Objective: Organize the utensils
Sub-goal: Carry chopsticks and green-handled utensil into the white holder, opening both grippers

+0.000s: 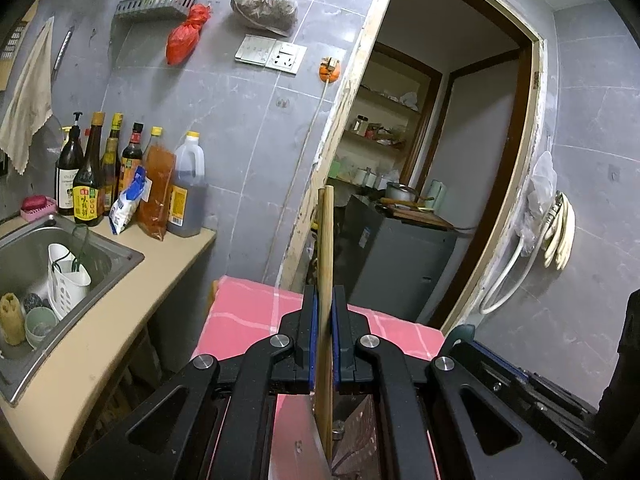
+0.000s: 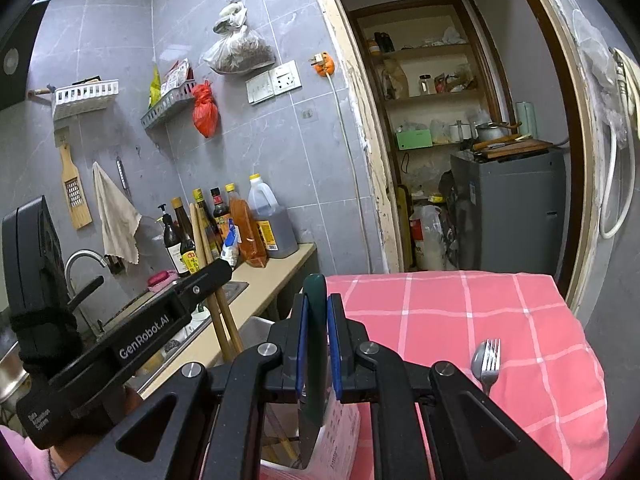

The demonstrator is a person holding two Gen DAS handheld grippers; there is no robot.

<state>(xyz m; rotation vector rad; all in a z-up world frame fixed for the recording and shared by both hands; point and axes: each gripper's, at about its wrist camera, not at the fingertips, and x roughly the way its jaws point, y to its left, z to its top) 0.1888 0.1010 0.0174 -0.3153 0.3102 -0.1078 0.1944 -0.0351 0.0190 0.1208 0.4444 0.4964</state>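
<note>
Over at the far left, the sink [image 1: 120, 252] is holding a white plastic caddy [image 1: 66, 280], with sauce bottles [image 1: 120, 172] lining the table edge behind it. Moving right, the left gripper [image 1: 325, 340] is clamping its fingers [image 1: 311, 332] shut on a pair of wooden chopsticks [image 1: 326, 264], which are standing nearly upright above the pink checked cloth [image 1: 248, 312]. Further right, the right gripper [image 2: 318, 344] is squeezing its fingers [image 2: 334, 344] closed on a dark green handle [image 2: 316, 320], the utensil hanging down beside a white perforated holder [image 2: 340, 432]. At the far right, a fork [image 2: 490, 360] and spoon [image 2: 478, 360] are lying together on the cloth
</note>
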